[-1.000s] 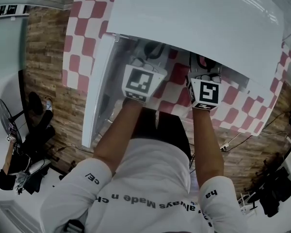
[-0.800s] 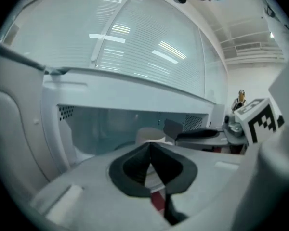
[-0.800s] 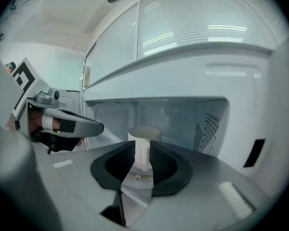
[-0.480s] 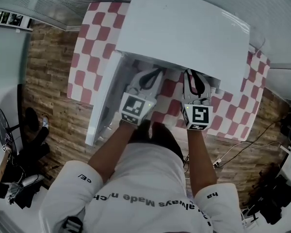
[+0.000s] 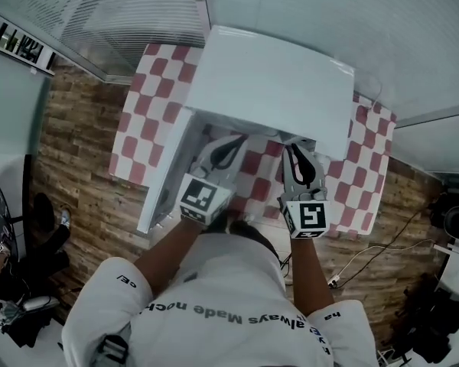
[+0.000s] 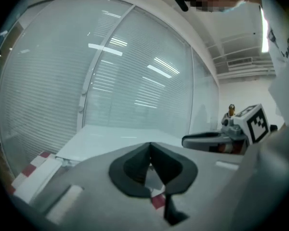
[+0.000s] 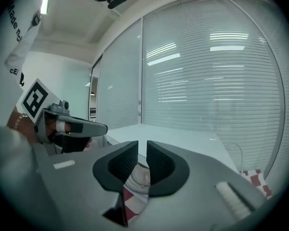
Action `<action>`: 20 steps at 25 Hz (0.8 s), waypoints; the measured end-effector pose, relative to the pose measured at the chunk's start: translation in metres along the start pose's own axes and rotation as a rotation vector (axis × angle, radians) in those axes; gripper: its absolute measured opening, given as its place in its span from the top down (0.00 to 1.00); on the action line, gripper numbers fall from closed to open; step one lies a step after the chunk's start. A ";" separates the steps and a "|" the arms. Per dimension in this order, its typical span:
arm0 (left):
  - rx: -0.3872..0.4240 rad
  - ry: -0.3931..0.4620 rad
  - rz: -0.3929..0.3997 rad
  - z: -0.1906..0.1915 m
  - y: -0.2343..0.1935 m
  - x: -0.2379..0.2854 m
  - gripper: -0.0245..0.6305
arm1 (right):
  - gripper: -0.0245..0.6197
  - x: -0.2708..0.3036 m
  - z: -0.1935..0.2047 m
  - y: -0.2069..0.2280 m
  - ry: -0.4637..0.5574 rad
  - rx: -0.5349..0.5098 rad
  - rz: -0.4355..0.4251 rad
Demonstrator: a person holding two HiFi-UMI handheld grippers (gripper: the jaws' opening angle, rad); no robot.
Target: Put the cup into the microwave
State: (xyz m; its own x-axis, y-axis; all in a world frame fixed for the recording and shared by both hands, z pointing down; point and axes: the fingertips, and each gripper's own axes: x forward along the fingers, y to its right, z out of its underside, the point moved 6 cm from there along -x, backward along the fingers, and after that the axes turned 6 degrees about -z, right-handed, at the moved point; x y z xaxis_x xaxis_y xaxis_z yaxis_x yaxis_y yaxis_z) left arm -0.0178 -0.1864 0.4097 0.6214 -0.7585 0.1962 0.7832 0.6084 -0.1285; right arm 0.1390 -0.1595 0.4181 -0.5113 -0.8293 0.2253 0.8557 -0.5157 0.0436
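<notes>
Nearest the person, both grippers are being held side by side and empty. The left gripper (image 5: 231, 144) is being kept fully closed, its pads meeting at the tip with nothing between them. The right gripper (image 5: 297, 153) is being kept all but closed, with only a thin slit left and nothing clamped. Compared with the head views of a second and half a second ago, they are no longer being reached into the cavity mouth but are being drawn back clear of it. Just below and beyond the right jaws, a pale rounded thing, judged to be the cup (image 7: 138, 178), is being glimpsed over the chequered cloth (image 5: 149, 90). Whether it is standing inside the cavity or in front of it cannot be told. Beyond both grippers, the microwave (image 5: 275, 82) is being left with its door (image 5: 164, 167) swung open on the left gripper's outer side. The withdrawal is being judged as either a finished placement or a pick-up not yet begun.
</notes>
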 end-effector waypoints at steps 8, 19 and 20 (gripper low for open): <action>0.010 0.073 0.012 -0.068 0.017 -0.031 0.96 | 0.88 -0.042 -0.067 -0.014 0.050 -0.021 -0.056; 0.042 0.106 0.061 -0.114 0.039 -0.069 0.96 | 0.89 -0.087 -0.140 -0.040 0.116 -0.065 -0.092; 0.041 0.106 0.063 -0.116 0.041 -0.072 0.96 | 0.89 -0.091 -0.146 -0.043 0.124 -0.072 -0.091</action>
State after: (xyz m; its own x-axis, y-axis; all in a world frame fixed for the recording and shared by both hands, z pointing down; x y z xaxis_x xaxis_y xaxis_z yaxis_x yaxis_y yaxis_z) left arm -0.0284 -0.1340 0.2773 0.6699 -0.7376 0.0847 0.7423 0.6630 -0.0972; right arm 0.1372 -0.0935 0.2538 -0.5964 -0.7963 0.1012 0.7996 -0.6004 -0.0122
